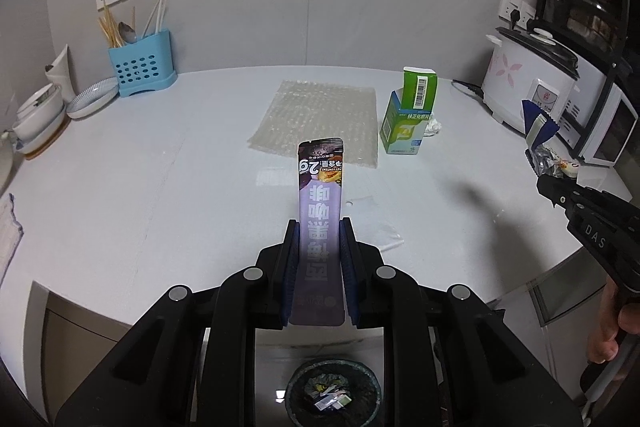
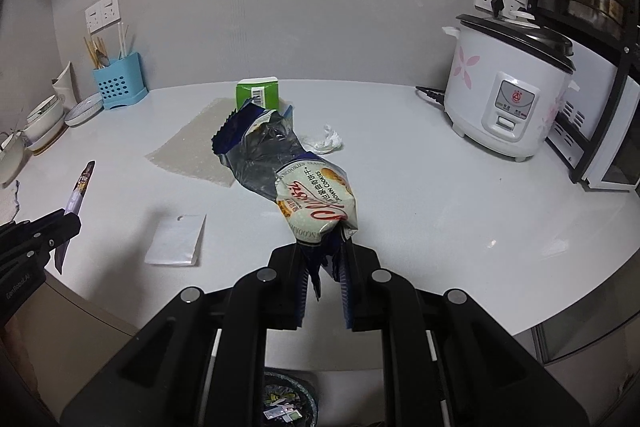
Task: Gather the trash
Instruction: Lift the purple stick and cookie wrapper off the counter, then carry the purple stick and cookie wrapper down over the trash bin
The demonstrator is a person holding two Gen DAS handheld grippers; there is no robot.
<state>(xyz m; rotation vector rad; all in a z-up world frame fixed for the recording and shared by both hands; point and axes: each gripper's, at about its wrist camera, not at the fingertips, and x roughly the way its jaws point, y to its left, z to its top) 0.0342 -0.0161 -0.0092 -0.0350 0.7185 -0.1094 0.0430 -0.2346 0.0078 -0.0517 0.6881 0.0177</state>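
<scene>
Left gripper (image 1: 319, 227) pinches a flat purple coffee sachet (image 1: 320, 211); right gripper (image 2: 324, 247) clamps a crumpled cookie wrapper (image 2: 316, 203). Release both directly above the round dark bin (image 1: 334, 393).

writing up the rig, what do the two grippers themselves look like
Both are matte black plastic with angular linkage arms, round silver pivot pins and ribbed blue finger pads. The left gripper carries pale "GenRobot.AI" lettering, the right gripper "DAS". A bare hand grips the right handle; no cables visible.
</scene>
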